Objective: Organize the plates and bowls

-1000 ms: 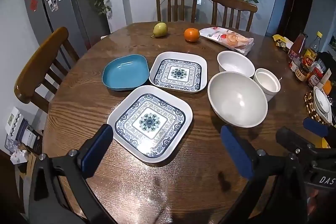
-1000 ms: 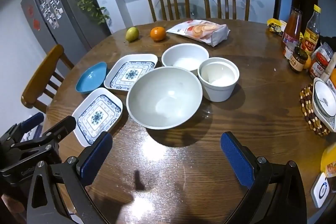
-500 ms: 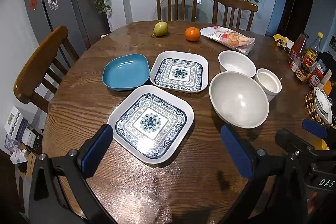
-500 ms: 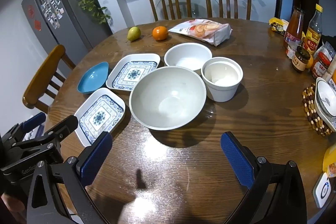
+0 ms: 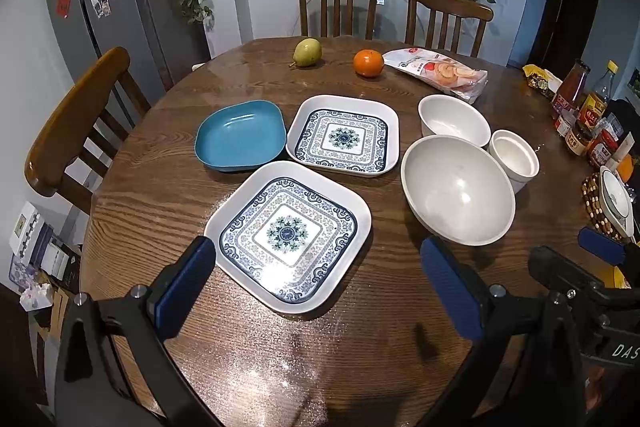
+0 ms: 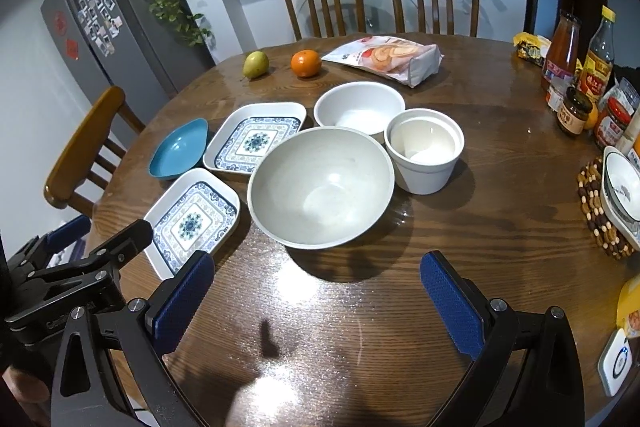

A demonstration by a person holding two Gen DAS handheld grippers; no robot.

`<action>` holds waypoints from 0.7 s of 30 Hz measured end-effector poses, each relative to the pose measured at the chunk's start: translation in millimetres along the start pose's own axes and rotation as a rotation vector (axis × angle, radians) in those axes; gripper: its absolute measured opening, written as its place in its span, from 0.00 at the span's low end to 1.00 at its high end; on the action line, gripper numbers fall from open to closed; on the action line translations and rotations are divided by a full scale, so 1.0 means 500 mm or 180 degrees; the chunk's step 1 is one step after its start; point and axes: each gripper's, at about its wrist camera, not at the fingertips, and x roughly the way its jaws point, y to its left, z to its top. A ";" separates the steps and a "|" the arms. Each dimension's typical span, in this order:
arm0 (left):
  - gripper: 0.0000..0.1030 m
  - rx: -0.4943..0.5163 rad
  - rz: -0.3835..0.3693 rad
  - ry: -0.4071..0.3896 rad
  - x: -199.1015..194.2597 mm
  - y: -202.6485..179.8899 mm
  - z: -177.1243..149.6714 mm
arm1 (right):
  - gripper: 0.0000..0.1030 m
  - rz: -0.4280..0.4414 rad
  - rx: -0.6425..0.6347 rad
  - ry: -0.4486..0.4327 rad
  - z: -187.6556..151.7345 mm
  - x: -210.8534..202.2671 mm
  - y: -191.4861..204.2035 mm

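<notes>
On the round wooden table (image 5: 160, 203) lie two white square plates with blue patterns, the near one (image 5: 287, 235) (image 6: 192, 223) and the far one (image 5: 344, 135) (image 6: 256, 137), and a blue dish (image 5: 240, 135) (image 6: 180, 149). To their right stand a large white bowl (image 5: 458, 189) (image 6: 320, 185), a smaller white bowl (image 5: 454, 121) (image 6: 359, 109) and a white cup (image 5: 514, 159) (image 6: 425, 149). My left gripper (image 5: 320, 297) is open and empty, just short of the near plate. My right gripper (image 6: 318, 301) is open and empty, short of the large bowl.
A pear (image 5: 307, 53), an orange (image 5: 368, 63) and a snack bag (image 5: 438, 71) lie at the table's far side. Bottles and jars (image 6: 576, 79) stand at the right, with a small bowl on a beaded mat (image 6: 620, 195). Wooden chairs (image 5: 72, 135) surround the table.
Both grippers have drifted slightly; the dishes appear a touch further right in each view. Nothing was taken hold of.
</notes>
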 end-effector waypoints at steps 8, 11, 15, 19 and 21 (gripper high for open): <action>0.99 0.0000 -0.0012 0.0011 0.003 0.001 0.001 | 1.00 0.0009 0.0006 0.0002 0.002 0.001 0.001; 0.99 -0.0001 -0.0023 0.0017 0.006 0.001 0.002 | 1.00 0.0010 0.0005 -0.0001 0.001 0.001 0.002; 0.99 -0.0021 -0.0038 0.0036 0.009 0.004 0.002 | 1.00 0.0012 0.0008 0.0009 0.000 0.003 0.004; 0.99 -0.0049 -0.0044 0.0075 0.016 0.007 0.000 | 1.00 0.0020 0.0021 0.0028 -0.001 0.006 0.006; 0.99 -0.0051 -0.0011 0.0134 0.022 0.009 0.000 | 1.00 0.0022 0.0021 0.0045 -0.003 0.007 0.009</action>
